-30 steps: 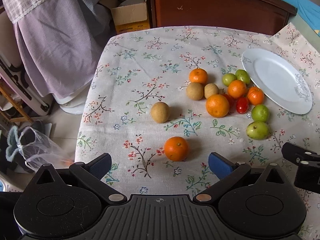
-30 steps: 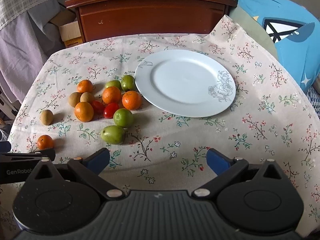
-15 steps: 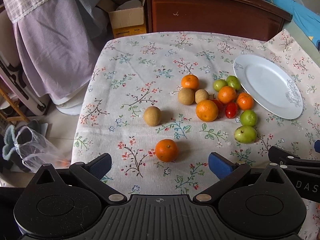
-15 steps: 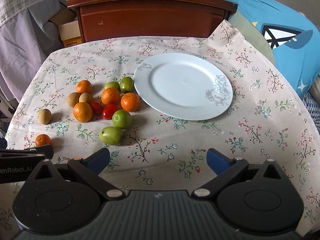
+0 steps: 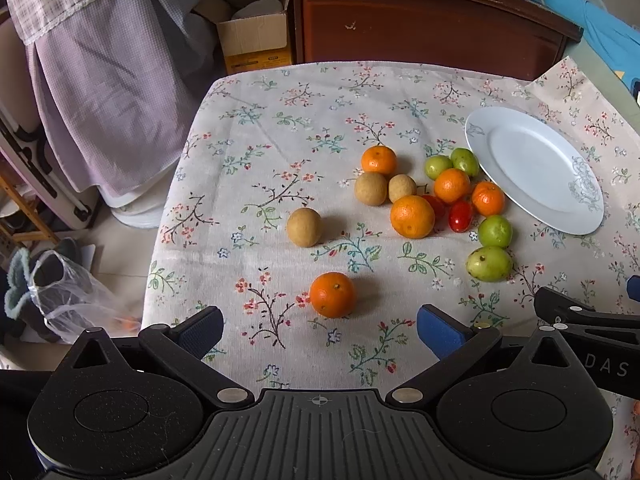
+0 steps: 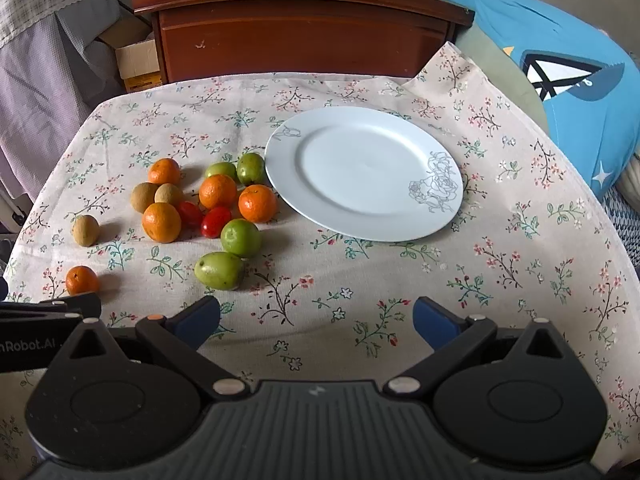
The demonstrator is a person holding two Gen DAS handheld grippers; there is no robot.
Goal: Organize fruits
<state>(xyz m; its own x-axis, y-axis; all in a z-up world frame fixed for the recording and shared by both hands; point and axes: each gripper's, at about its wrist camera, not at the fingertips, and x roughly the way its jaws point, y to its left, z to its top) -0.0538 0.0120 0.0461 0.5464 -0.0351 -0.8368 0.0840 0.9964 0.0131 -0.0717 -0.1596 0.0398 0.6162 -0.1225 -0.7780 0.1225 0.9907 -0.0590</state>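
In the left wrist view, my left gripper (image 5: 320,330) has its jaws wide apart and holds nothing; a lone orange (image 5: 332,294) lies on the desk just ahead of it. In the right wrist view, my right gripper (image 6: 316,318) also has spread, unloaded jaws; the fruits (image 6: 218,208) cluster left of the white plate (image 6: 362,172).

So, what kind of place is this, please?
Probably a lived-in room at home, not a lab: a floral tablecloth under the fruit and plate, a wooden cabinet behind, and a cardboard box on the floor.
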